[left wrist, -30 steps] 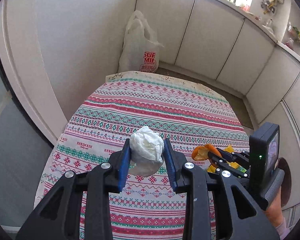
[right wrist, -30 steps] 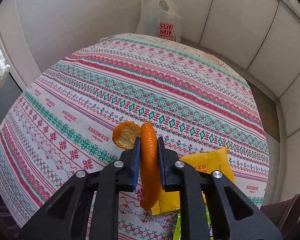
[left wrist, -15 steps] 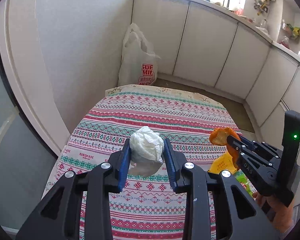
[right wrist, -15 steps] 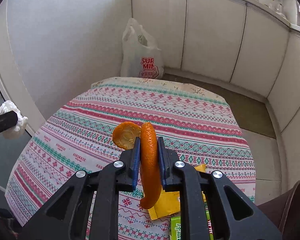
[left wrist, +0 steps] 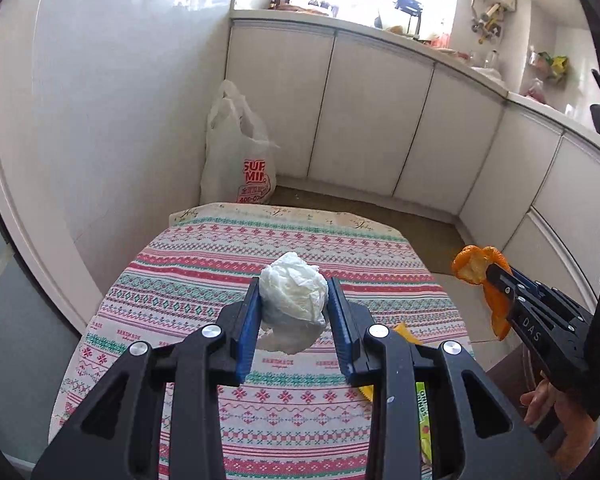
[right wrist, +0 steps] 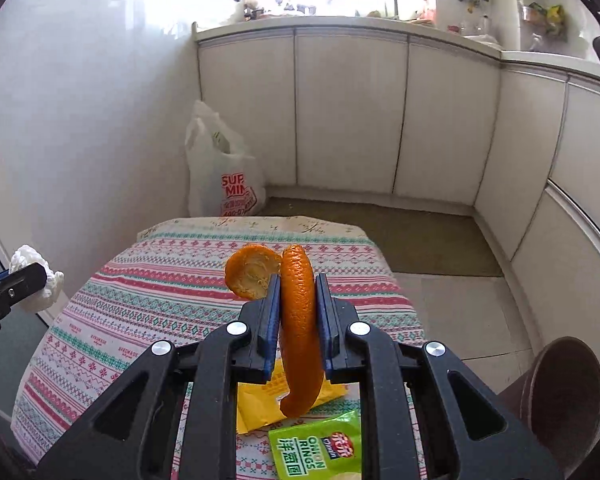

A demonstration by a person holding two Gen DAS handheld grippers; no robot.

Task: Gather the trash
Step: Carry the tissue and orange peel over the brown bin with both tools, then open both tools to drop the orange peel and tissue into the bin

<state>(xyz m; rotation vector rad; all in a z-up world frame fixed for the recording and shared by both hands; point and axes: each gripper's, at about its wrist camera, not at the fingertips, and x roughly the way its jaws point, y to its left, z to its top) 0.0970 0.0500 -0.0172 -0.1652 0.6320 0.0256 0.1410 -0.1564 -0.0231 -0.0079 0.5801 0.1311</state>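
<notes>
My left gripper (left wrist: 294,306) is shut on a crumpled white tissue (left wrist: 292,294), held above the patterned tablecloth (left wrist: 204,276). In the right wrist view, the same tissue (right wrist: 36,276) shows at the left edge. My right gripper (right wrist: 297,308) is shut on a curled orange peel (right wrist: 298,320), lifted off the table; from the left wrist view the peel (left wrist: 480,270) hangs at the right, beyond the table's edge. On the cloth below lie a yellow wrapper (right wrist: 260,404) and a green onion-rings packet (right wrist: 320,452).
A white plastic shopping bag (left wrist: 240,160) stands on the floor beyond the table's far end, against the wall. White cabinets (left wrist: 380,120) line the back and right. A brown round bin (right wrist: 560,392) sits at the right of the table. A person's hand (left wrist: 556,412) holds the right gripper.
Both grippers have risen and tilted up with their loads, so more of the cabinets and counter shows. The right gripper lifted the peel off the cloth and moved right, past the table's edge.
</notes>
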